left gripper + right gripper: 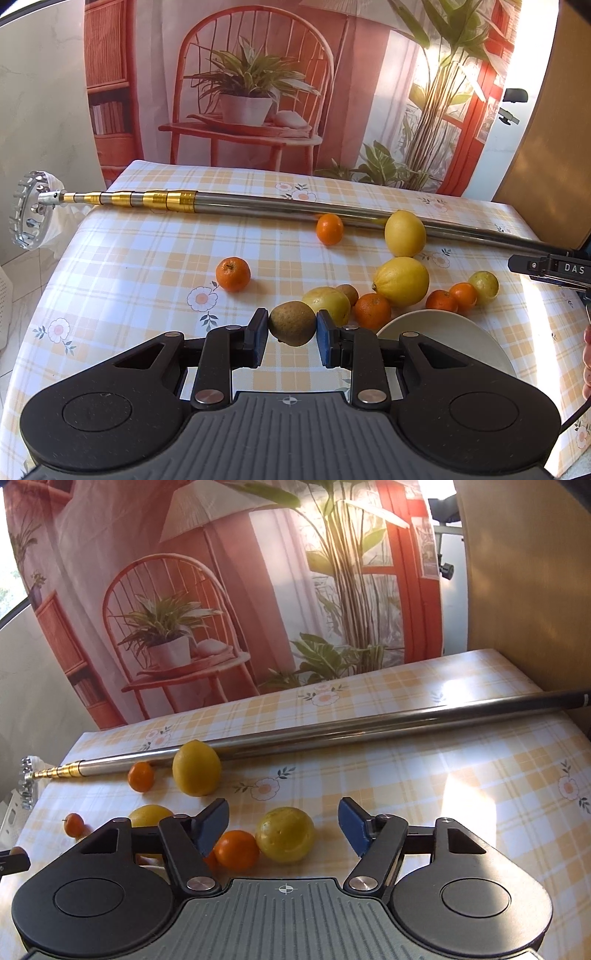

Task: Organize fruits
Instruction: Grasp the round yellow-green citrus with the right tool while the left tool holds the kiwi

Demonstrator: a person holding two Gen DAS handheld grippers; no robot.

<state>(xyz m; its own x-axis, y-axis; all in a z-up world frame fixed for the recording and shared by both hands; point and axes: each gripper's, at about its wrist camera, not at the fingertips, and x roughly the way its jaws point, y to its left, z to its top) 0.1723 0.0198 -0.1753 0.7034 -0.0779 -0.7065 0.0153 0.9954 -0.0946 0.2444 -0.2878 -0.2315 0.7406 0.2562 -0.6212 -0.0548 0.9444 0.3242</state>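
Note:
In the left wrist view my left gripper (292, 326) is shut on a brown kiwi (291, 322), held just above the checked tablecloth. Behind it lie a yellow-green fruit (330, 303), a second kiwi (349, 292), several oranges (233, 274) and two lemons (402, 281). A white plate (443, 338) sits to the right of the fingers. In the right wrist view my right gripper (283, 825) is open above a yellow-green fruit (286, 834) and an orange (236, 849). A lemon (197, 772) and a small orange (140, 776) lie farther back.
A long telescopic fruit-picker pole (258, 206) lies across the back of the table, its toothed metal head (27, 210) hanging past the left edge. A printed backdrop hangs behind the table. A person's fingers (586, 363) show at the right edge.

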